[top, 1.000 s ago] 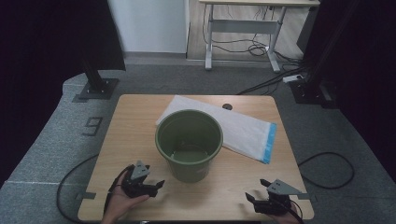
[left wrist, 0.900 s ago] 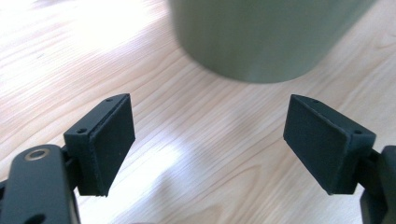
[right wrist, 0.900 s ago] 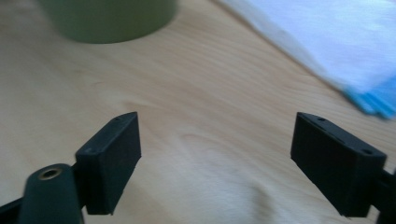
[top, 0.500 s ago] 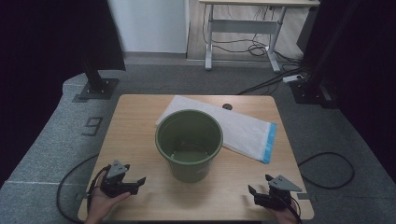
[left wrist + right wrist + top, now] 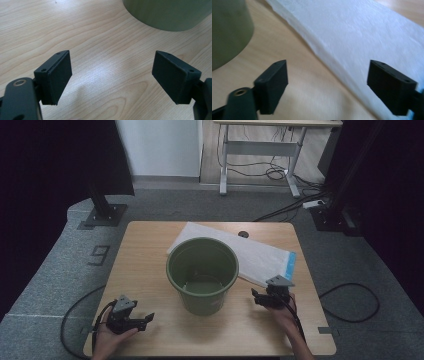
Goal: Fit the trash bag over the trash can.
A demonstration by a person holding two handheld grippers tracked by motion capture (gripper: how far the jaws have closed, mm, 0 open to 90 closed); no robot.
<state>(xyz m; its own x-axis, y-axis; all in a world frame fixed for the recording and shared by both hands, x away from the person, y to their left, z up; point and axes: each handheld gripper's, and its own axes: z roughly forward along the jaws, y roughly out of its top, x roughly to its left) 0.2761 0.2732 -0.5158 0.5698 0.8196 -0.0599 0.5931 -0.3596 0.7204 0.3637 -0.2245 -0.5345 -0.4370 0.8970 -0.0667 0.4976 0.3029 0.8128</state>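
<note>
A dark green bucket (image 5: pixel 204 301) stands upright in the middle of the wooden table (image 5: pixel 145 250), and its inside looks bare. A flat white bag (image 5: pixel 260 257) with a blue end lies behind it and to its right. My left gripper (image 5: pixel 146 320) rests near the front left corner, open over bare wood (image 5: pixel 112 75), with the bucket (image 5: pixel 167 12) ahead of it. My right gripper (image 5: pixel 255 296) sits just right of the bucket at the bag's near edge. It is open (image 5: pixel 328 82); its jaws have just been closing slightly, with nothing gripped. The bag (image 5: pixel 362 32) lies ahead of it.
Black stand bases sit on the grey floor at the back left (image 5: pixel 102 215) and back right (image 5: pixel 335 217). A desk frame (image 5: pixel 260 150) with cables stands farther back. A small dark hole (image 5: pixel 243 234) marks the table's rear.
My left gripper has slid left, away from the bucket toward the front left corner. My right gripper has moved up from the front right edge to the bag's near edge beside the bucket.
</note>
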